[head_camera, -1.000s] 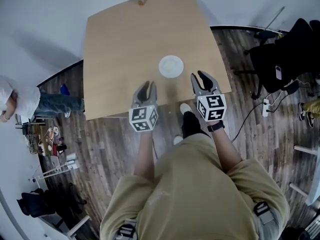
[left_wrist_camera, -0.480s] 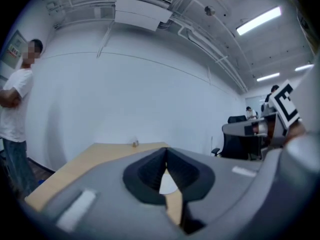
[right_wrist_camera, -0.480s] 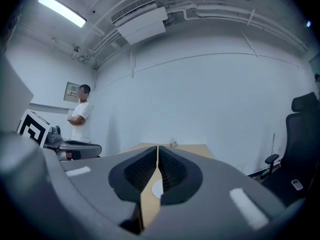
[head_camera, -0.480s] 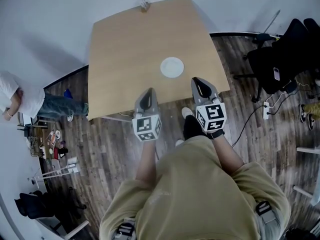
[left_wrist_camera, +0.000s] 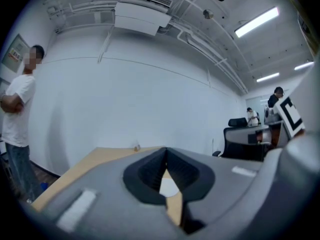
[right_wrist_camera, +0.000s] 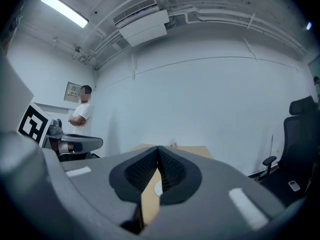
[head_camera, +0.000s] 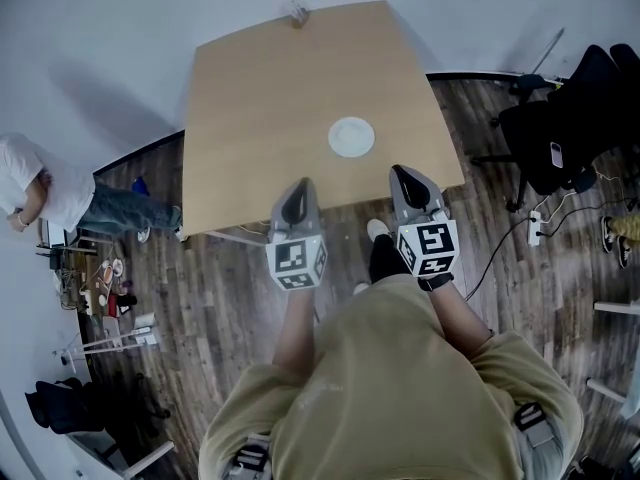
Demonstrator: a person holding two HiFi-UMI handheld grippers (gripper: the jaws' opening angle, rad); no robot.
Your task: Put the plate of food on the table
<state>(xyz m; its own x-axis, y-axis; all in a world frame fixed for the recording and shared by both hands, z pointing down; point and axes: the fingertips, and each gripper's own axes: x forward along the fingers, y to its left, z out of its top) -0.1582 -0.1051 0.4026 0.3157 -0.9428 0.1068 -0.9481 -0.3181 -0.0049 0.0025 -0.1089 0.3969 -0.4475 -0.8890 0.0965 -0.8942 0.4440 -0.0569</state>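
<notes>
A round white plate [head_camera: 352, 137] lies on the light wooden table [head_camera: 260, 108], toward its near right side; no food on it can be made out. My left gripper [head_camera: 298, 190] hangs over the table's near edge, shut with nothing in it. My right gripper [head_camera: 404, 177] is near the table's near right corner, also shut and empty, just short of the plate. Between the closed jaws of the left gripper [left_wrist_camera: 166, 153] a sliver of the plate [left_wrist_camera: 169, 187] shows. The right gripper [right_wrist_camera: 158, 150] view shows the plate [right_wrist_camera: 158, 188] the same way.
A small object [head_camera: 297, 13] stands at the table's far edge. A person in a white shirt [head_camera: 40, 193] stands at the left. Black office chairs [head_camera: 565, 113] and a power strip with cable [head_camera: 538, 224] are at the right. Clutter [head_camera: 95, 280] lies on the floor at lower left.
Both grippers have drawn back from the plate toward the table's near edge, and both pairs of jaws have gone from open to shut on nothing.
</notes>
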